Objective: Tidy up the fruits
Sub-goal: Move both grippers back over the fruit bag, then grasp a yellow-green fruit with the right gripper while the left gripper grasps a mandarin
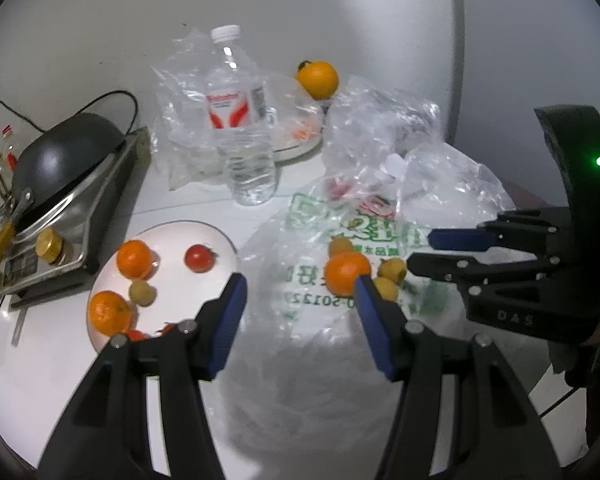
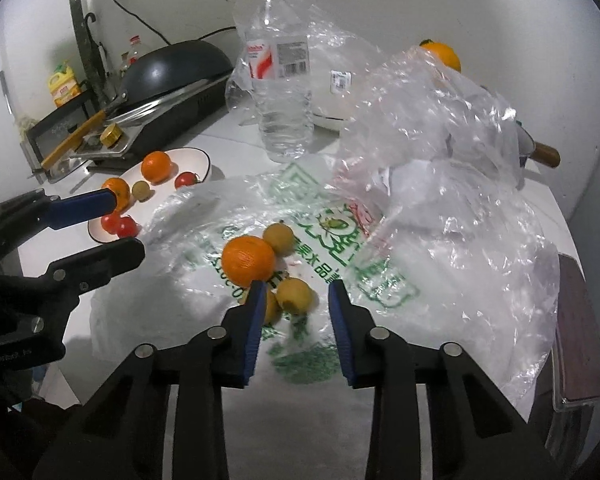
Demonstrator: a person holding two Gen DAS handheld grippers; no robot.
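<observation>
A mandarin [image 1: 346, 274] [image 2: 248, 260] and several small yellow fruits [image 1: 392, 268] [image 2: 278, 236] lie on a flattened printed plastic bag [image 1: 320, 320] [image 2: 340, 280]. My right gripper [image 2: 298, 286] [image 1: 420, 250] hovers over them, open and narrow. One yellow fruit [image 2: 294, 294] sits just between its tips, and the pads stand clear of it. My left gripper [image 1: 300, 284] [image 2: 128, 224] is open and empty, between the bag and a white plate [image 1: 172, 276] [image 2: 196, 158]. The plate holds two mandarins [image 1: 134, 258] [image 2: 156, 166], cherry tomatoes [image 1: 198, 258] [image 2: 186, 179] and a small yellow-green fruit [image 1: 142, 292].
A water bottle [image 1: 240, 120] [image 2: 282, 80] stands behind the bag among crumpled clear bags [image 1: 380, 132] [image 2: 440, 120]. An orange [image 1: 318, 78] [image 2: 442, 54] rests on a far plate. A stove with a dark wok [image 1: 68, 152] [image 2: 172, 68] is at the left.
</observation>
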